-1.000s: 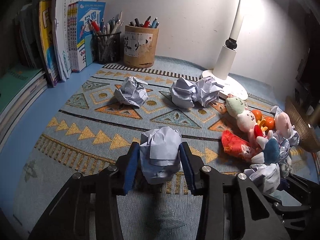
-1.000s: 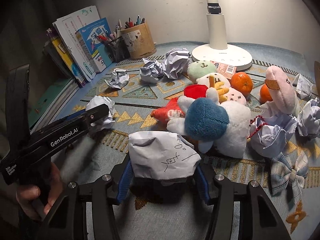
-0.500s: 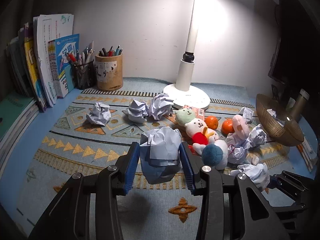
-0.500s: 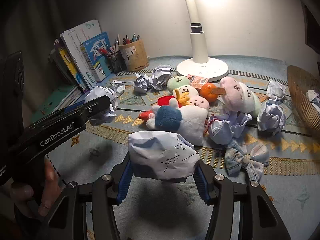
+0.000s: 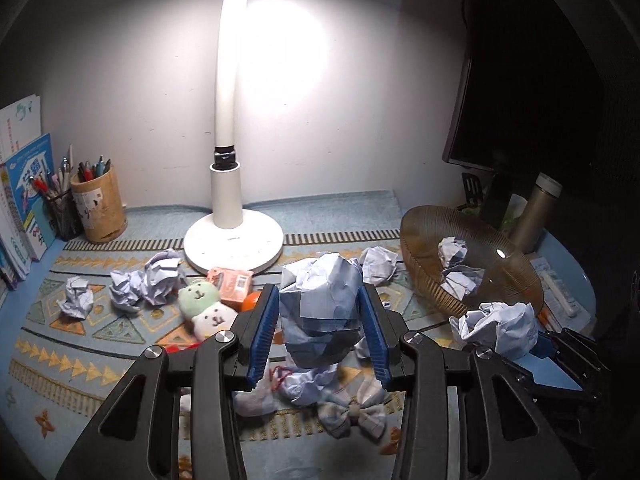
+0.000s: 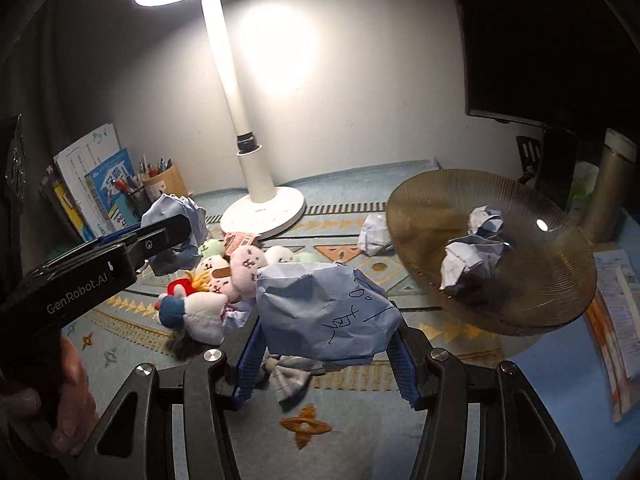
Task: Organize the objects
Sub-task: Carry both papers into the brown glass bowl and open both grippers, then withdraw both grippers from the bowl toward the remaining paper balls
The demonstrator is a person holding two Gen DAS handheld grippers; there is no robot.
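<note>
My left gripper (image 5: 320,300) is shut on a crumpled paper ball (image 5: 320,312), held above the patterned mat. My right gripper (image 6: 326,320) is shut on a wider crumpled paper ball (image 6: 324,312) with handwriting on it. Both hang in the air to the left of a brown ribbed basket (image 6: 404,204), which holds two paper balls (image 6: 472,260). In the left wrist view the basket (image 5: 416,268) lies at the right, with the right gripper and its paper (image 5: 500,328) below it. The left gripper's fingers (image 6: 168,236) show at the left of the right wrist view.
Loose paper balls (image 5: 148,280) lie on the mat beside plush toys (image 5: 204,308) and a fabric bow (image 5: 352,412). A white lamp base (image 5: 234,240) stands at the back, a pen holder (image 5: 100,208) and books at the left, a metal flask (image 5: 536,212) and dark monitor at the right.
Both grippers rose off the mat and swung right with their paper balls. The basket, at first out of sight or at the frame edge, now sits close at the right.
</note>
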